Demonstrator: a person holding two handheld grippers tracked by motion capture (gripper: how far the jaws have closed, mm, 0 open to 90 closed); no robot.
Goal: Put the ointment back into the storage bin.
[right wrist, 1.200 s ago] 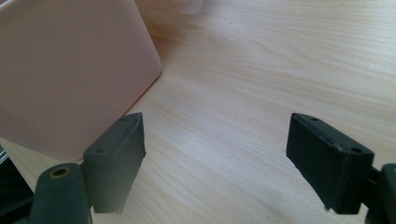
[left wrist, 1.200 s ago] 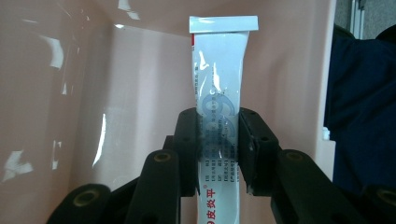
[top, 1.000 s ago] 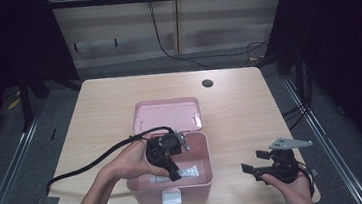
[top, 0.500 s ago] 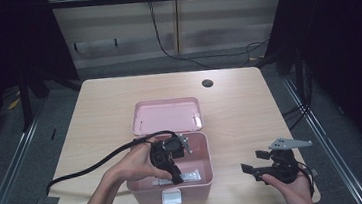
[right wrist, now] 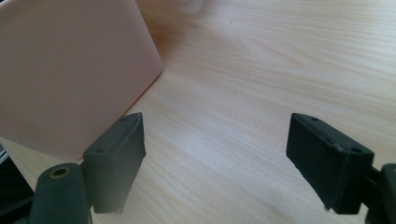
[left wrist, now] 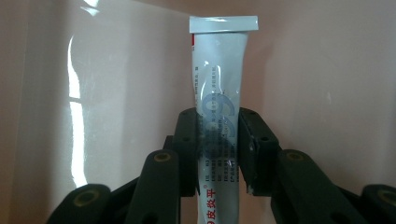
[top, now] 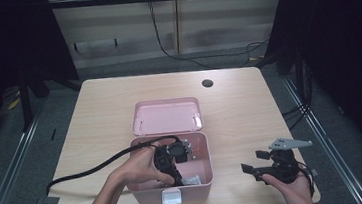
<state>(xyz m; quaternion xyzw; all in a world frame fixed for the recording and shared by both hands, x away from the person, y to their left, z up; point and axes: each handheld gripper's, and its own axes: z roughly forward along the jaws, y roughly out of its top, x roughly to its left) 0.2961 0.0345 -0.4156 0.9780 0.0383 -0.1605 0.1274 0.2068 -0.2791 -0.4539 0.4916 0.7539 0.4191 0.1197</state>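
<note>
A pink box [top: 203, 152] stands open on the wooden table, its lid [top: 166, 116] leaning back. My left gripper [top: 174, 170] points down into the box, held by a hand. In the left gripper view this gripper [left wrist: 219, 140] is shut on a white tube [left wrist: 222, 70] with blue print. The tube's flat crimped end points away, close to the pink inner wall [left wrist: 327, 70]. My right gripper [top: 255, 160] rests low over the table to the right of the box, open. Bare wood lies between its jaws [right wrist: 217, 149], and the box's outer wall [right wrist: 70, 70] is off to the left.
A black cable [top: 90, 168] trails left from the left gripper across the table. Small packets [top: 191, 180] lie on the box floor, and a white latch [top: 171, 197] sits on its front. A round dark hole [top: 207, 83] marks the far tabletop. The table's near edge is close to both hands.
The left hand has sunk lower into the pink box with the tube still gripped. The right gripper has stayed where it was.
</note>
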